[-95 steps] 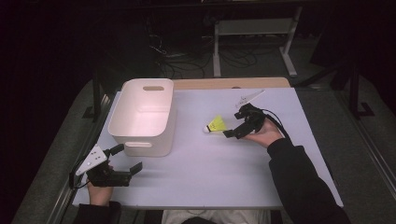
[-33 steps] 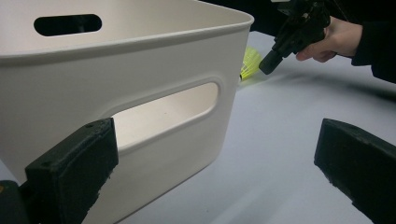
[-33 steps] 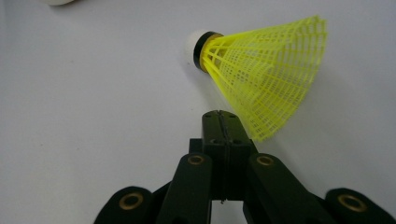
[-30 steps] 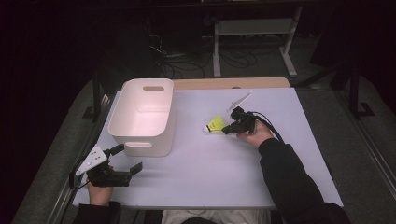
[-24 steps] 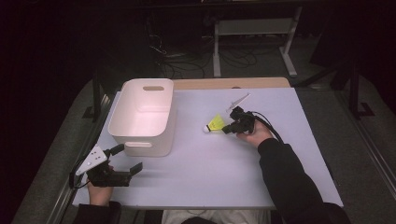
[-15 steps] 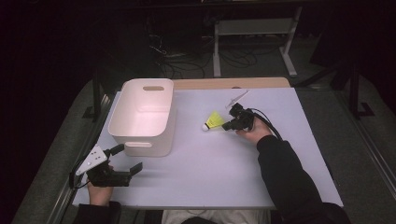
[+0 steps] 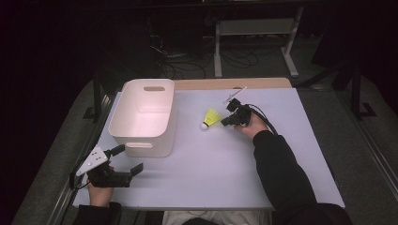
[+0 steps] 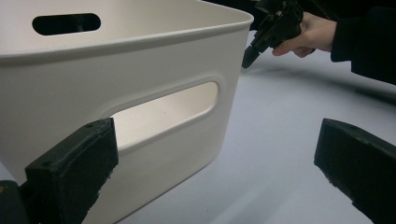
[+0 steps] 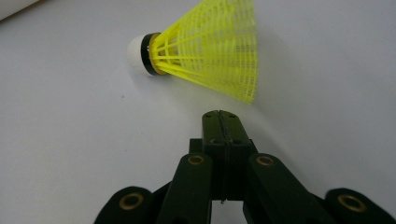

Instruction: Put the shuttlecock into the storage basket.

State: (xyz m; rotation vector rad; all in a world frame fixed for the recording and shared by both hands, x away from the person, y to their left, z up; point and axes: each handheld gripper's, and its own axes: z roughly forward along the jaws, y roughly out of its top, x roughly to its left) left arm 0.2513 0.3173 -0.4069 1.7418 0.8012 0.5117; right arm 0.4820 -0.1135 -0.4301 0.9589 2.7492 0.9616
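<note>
A yellow shuttlecock (image 7: 211, 117) with a white cork tip lies on its side on the pale table, right of the white plastic bin (image 7: 143, 117). My right gripper (image 7: 226, 121) sits just right of it, jaws pressed together with nothing between them. In the right gripper view the shuttlecock (image 9: 205, 49) lies a short way beyond the shut right gripper (image 9: 222, 116), not touching. My left gripper (image 7: 129, 159) rests open near the table's front left corner. In the left gripper view its fingers (image 8: 74, 172) stand wide apart, facing the bin (image 8: 116, 84) and its handle slot.
The bin stands on the left half of the table (image 7: 225, 164), its inside bare. A wooden strip (image 7: 234, 83) runs along the far edge. In the left gripper view the other hand and its gripper (image 8: 275, 28) show beyond the bin. Dark floor with cables and a metal stand (image 7: 253, 42) lies behind.
The right hand and its gripper have crept slightly left and farther back, closing in on the shuttlecock, which has been nudged a little leftward. The left gripper has stayed put.
</note>
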